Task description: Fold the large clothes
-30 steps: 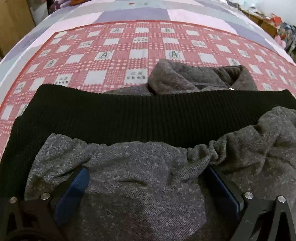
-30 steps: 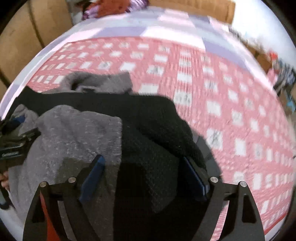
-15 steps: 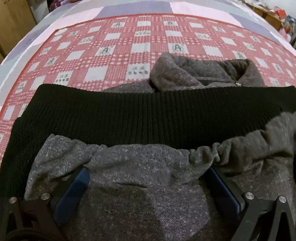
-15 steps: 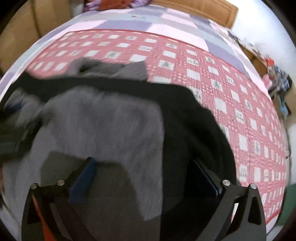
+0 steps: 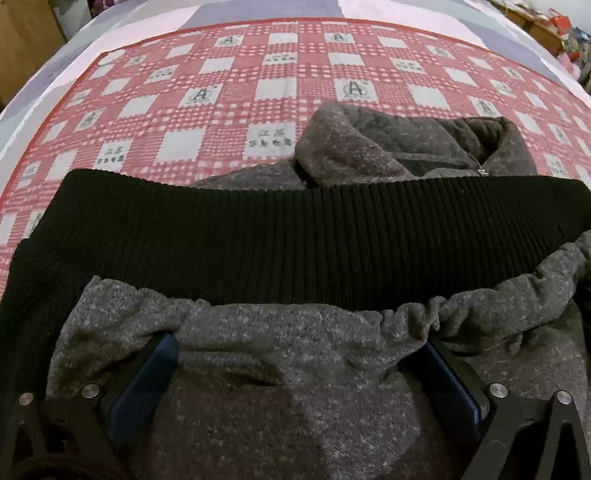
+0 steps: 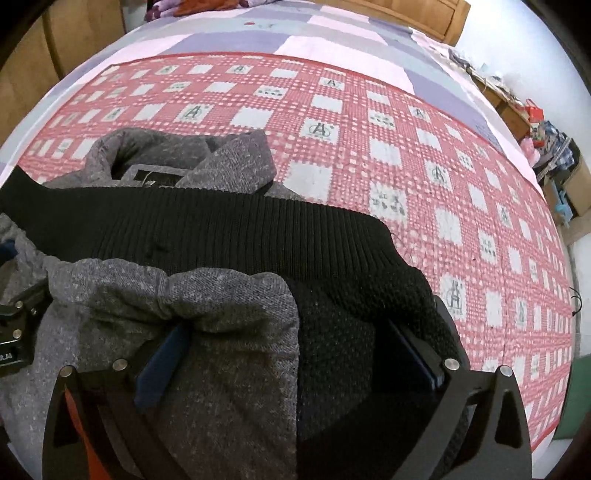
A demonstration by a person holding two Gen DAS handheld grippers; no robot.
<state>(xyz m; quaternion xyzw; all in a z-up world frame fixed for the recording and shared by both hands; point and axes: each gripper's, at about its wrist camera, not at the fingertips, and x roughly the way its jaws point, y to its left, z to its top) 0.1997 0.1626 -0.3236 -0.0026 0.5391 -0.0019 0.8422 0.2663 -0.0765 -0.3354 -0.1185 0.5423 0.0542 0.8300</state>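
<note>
A grey speckled jacket [image 5: 295, 387] with a black ribbed hem band [image 5: 295, 236] lies folded on a red checked bedspread [image 5: 229, 92]. Its collar [image 5: 406, 147] shows beyond the band. My left gripper [image 5: 301, 354] is shut on a bunched fold of the grey fabric, with blue pads on both sides. In the right wrist view, my right gripper [image 6: 291, 350] is shut on grey fabric [image 6: 221, 332] and black knit [image 6: 340, 325] at the jacket's right end. The collar [image 6: 177, 162] and band [image 6: 203, 229] lie ahead. The left gripper's body [image 6: 14, 332] shows at the left edge.
The bedspread [image 6: 406, 147] runs far ahead and to the right over a lilac and grey sheet [image 6: 295, 40]. Wooden furniture [image 6: 424, 14] stands behind the bed. Cluttered boxes and bags [image 6: 554, 147] sit along the right side.
Both grippers have carried the held fabric forward, so the collar sits closer to the black band. The right view has steadied after a blurred sweep.
</note>
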